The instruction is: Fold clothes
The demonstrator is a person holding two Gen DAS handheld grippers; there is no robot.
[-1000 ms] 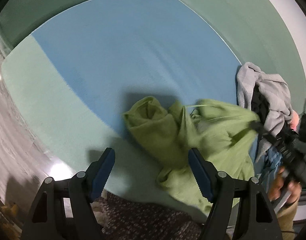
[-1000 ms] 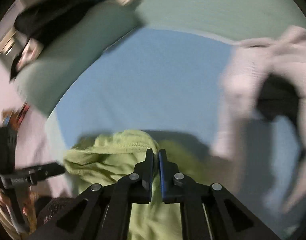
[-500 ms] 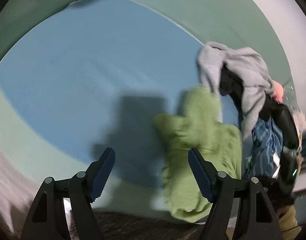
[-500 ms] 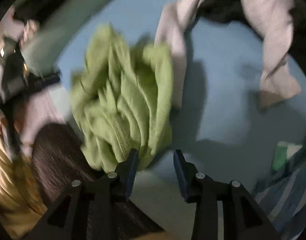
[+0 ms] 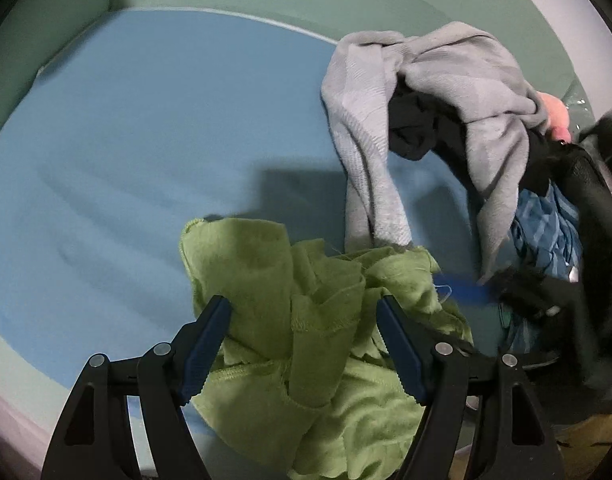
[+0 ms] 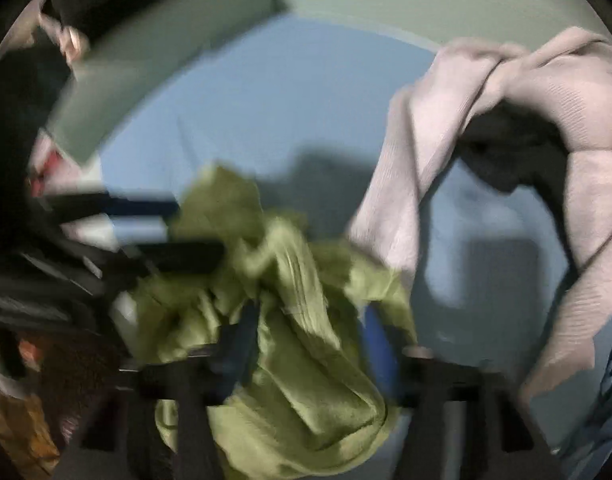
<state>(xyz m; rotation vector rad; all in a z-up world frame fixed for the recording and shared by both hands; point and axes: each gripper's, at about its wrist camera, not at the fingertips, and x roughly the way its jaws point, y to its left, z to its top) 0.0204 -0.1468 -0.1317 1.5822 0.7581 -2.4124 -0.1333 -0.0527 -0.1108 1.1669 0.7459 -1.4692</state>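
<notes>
the green garment (image 5: 306, 320) lay in a crumpled heap at the near edge of the blue sheet (image 5: 146, 140), nothing about it folded yet. no flat panel or straight edge showed, only bunched ridges and a loose hem. just beyond the green garment, on its far right, sat the waiting pile: a grey top (image 5: 425, 100) draped over something black, with a striped blue piece (image 5: 545, 232) tucked behind it.

the left gripper (image 5: 304, 344) hovered over the green garment with its fingers spread wide, cloth showing between them but neither pad pressing on it (so released, to my eye). the right gripper (image 6: 317, 344) was at the right side of the same heap, its jaws closing. that view was badly smeared, but green cloth clearly bulged up between the fingers, and i couldn't tell whether they had pinched it yet.

i'd have said the job was barely begun: the green garment still needed lifting, spreading flat on the blue sheet and folding, and the whole pile beside it was untouched.
</notes>
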